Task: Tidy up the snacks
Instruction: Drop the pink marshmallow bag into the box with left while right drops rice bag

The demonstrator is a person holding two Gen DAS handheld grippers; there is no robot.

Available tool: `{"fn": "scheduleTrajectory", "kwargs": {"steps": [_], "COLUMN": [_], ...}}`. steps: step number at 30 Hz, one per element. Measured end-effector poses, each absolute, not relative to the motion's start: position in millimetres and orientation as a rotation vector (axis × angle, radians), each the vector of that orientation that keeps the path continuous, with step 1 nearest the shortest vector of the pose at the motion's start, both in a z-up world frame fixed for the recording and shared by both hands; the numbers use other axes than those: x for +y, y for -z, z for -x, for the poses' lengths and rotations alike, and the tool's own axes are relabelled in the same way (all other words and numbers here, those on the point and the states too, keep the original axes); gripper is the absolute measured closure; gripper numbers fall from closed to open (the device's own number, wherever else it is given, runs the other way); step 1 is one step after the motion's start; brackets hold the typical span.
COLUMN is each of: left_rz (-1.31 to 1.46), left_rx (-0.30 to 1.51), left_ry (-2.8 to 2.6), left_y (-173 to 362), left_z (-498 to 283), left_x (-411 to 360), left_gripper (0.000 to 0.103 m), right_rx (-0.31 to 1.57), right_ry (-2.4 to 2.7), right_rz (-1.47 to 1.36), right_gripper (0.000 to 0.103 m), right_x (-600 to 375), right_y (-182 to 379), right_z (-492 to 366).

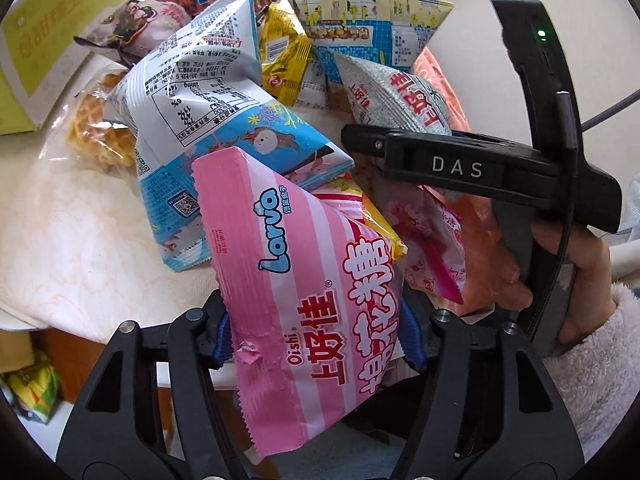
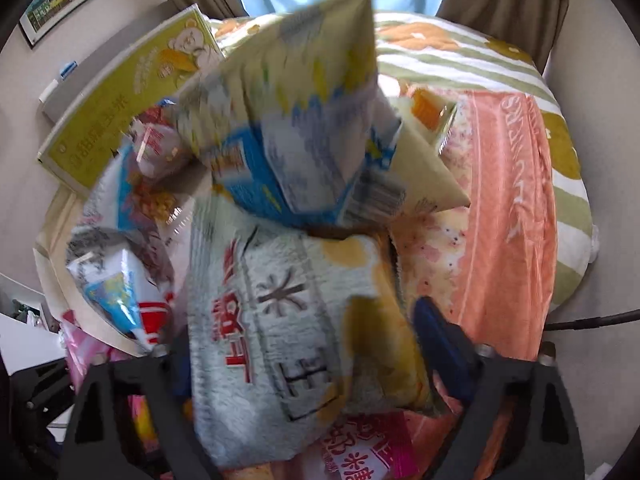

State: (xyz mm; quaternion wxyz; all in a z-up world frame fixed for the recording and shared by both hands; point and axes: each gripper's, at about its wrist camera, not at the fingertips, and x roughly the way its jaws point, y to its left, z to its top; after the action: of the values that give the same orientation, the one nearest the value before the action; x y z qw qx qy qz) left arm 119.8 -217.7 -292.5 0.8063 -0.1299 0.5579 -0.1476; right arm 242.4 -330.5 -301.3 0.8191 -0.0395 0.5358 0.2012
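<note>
While clamped by the left gripper [image 1: 316, 344], pink bag [image 1: 304, 288] could tear; right gripper [image 2: 304, 364] seemingly pinching grey-green bag [image 2: 288, 320], blurred, 1 slip likely.

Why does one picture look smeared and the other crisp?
Left wrist view: sharp, print on the pink striped bag reads clearly, only fisheye bending at the edges. Right wrist view: motion blur smears the grey-green bag and the packets behind it.

snack pile [image 1: 248, 92] blocking ahead, bare tabletop [image 1: 72, 240] left
</note>
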Motion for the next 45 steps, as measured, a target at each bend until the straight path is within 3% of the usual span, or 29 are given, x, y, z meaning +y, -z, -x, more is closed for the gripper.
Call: {"fn": "scheduleTrajectory", "kwargs": {"steps": [4,14,26,37,45], "left_rz": [0.268,0.24,0.26,0.284,0.246], "left_rx": [1.177,1.123,0.941,0.771,0.776], "left_ry": [0.329,0.365,0.32,0.219,0.174], "left_y": [286.4,271.7,198.7,135.7,114.4], "left_z": [-113.4,-98.5,-84.1,-116.1,-186.8], "left_x": [-212.6,-202.7,-158.0,-38.3,88.3], "left_gripper": [0.044,0.044,0.044,0.044,0.044], "right_rx": [1.121,1.081,0.964,0.831,0.814], "right_ry": [-0.415,-0.377,-0.381,-0.429,-0.451], "right_rz": [0.059,0.01,0.024,0.044,0.036], "right_gripper": [0.037,0.038,0.038,0.038,0.038], "right_x": [-334.6,-349.3,-328.8,-257.1,-155.2], "right_y": [295.2,258.2,184.8,120.8,105.6], "right_z": [-240.3,-211.2,-172.6,-178.9,-218.1]}}
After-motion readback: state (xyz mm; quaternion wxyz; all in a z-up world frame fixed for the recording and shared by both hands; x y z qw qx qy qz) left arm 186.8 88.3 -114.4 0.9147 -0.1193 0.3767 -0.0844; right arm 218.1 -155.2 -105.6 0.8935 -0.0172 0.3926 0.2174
